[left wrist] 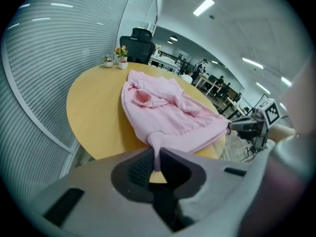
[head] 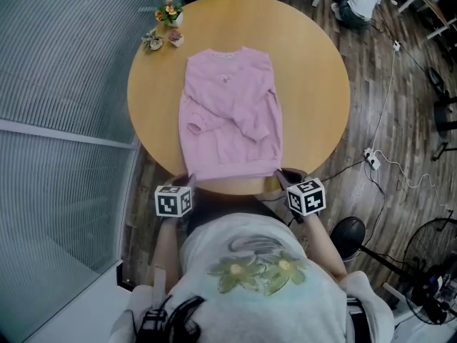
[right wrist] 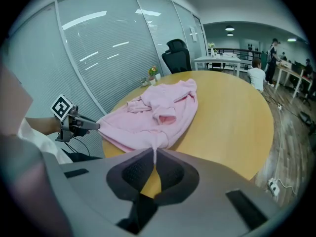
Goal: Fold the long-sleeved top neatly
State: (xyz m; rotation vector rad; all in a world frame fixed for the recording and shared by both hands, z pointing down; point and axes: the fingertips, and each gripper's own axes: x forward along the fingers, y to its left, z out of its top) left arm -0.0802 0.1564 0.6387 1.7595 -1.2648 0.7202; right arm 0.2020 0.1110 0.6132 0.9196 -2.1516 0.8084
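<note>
Pink long-sleeved top (head: 228, 113) lies flat on the round light-wooden table (head: 314, 84), neckline away from the person, both sleeves folded across its front and its hem at the near edge. The left gripper (left wrist: 157, 164) has its jaws pinched on the hem's left corner, and the right gripper (right wrist: 154, 159) is clamped likewise on the right corner, the cloth drawn into a small peak at each. Small potted flowers (head: 169, 13) stand at the far rim, well apart from the top.
</note>
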